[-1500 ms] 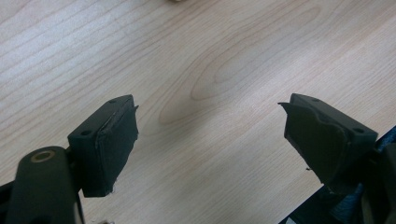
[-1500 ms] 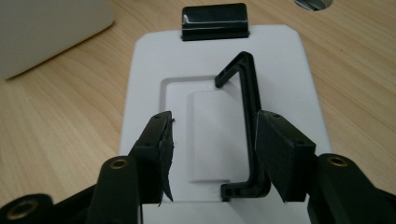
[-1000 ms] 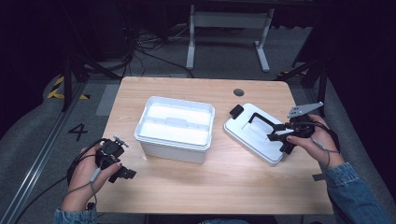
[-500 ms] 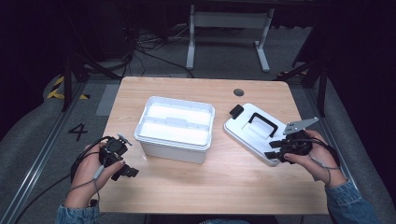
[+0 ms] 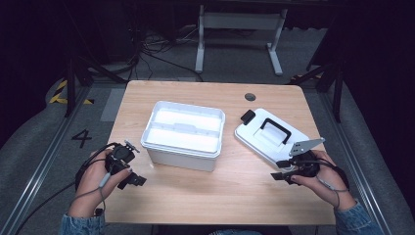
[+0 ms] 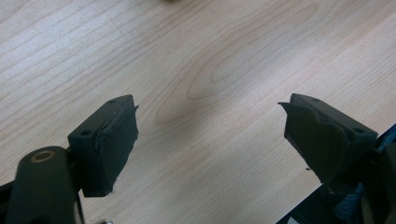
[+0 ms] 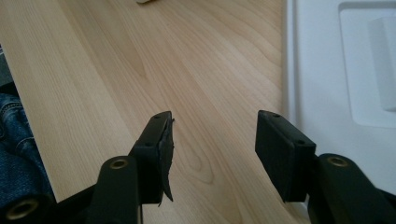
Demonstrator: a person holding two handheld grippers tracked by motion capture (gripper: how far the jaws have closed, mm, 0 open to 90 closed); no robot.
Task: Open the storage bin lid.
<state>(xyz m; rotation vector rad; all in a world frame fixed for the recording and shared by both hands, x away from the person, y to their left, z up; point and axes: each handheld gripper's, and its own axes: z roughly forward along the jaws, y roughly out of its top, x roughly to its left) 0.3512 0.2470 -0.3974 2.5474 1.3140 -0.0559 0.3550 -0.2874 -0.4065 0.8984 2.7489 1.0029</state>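
Note:
An open white plastic box (image 5: 183,134) stands in the middle of the wooden table (image 5: 205,200). Its white lid (image 5: 264,142) with a black handle (image 5: 275,131) lies flat to the right of it. My left gripper (image 5: 132,171) is held low at the front left, open, with bare wood between its jaws (image 6: 210,135). My right gripper (image 5: 278,170) hovers at the front right, just off the lid's near edge, open and holding nothing (image 7: 215,144). The lid's (image 7: 336,70) edge lies beside its right jaw.
A round cable hole (image 5: 250,96) sits near the table's far edge. A white metal stand (image 5: 240,22) and cables lie on the floor beyond. The table's front edge and a denim-clad leg (image 7: 14,140) are close to the right gripper.
My right gripper has drawn back from over the lid toward the table's front edge. The left gripper has barely shifted. Box and lid have not moved.

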